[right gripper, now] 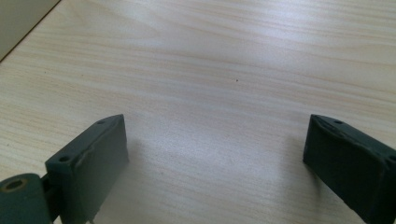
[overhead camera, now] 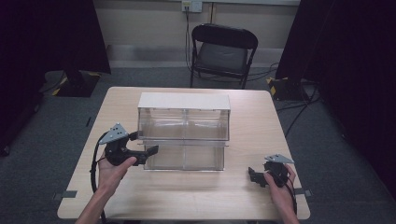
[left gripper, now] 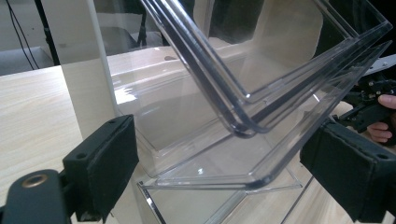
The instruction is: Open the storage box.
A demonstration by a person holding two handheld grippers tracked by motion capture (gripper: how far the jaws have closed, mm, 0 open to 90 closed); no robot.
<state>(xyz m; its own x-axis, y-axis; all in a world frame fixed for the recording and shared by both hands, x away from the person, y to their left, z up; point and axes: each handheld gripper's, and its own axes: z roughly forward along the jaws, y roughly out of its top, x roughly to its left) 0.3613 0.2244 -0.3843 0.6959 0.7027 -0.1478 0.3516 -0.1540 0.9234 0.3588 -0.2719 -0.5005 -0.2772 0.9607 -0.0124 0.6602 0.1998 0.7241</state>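
The clear acrylic two-tier bin organiser with a pale flat top [overhead camera: 184, 128] stands in the middle of the light wood-grain surface [overhead camera: 196, 196], its long axis running across the surface from the person's left to right, with the open fronts facing the person. The left tongs [overhead camera: 148, 151] are much the nearer pair: they sit at the organiser's lower left front corner, jaws spread wide, and in the left gripper view the curved transparent front lip of a tilted bin [left gripper: 261, 144] lies between the two black pads without either pad clearly touching it, though the glare on the plastic makes contact hard to rule out. So the thing lies straight ahead of the left tongs, which would only need to close on that lip. The right tongs [overhead camera: 256, 176] rest well apart, toward the near right part of the surface, also spread wide and holding nothing, facing bare wood in the right gripper view. The organiser looks rigid, glossy and see-through, with rounded bin edges, a central divider and no visible contents; its slick walls seem likely to slip in a loose grip.
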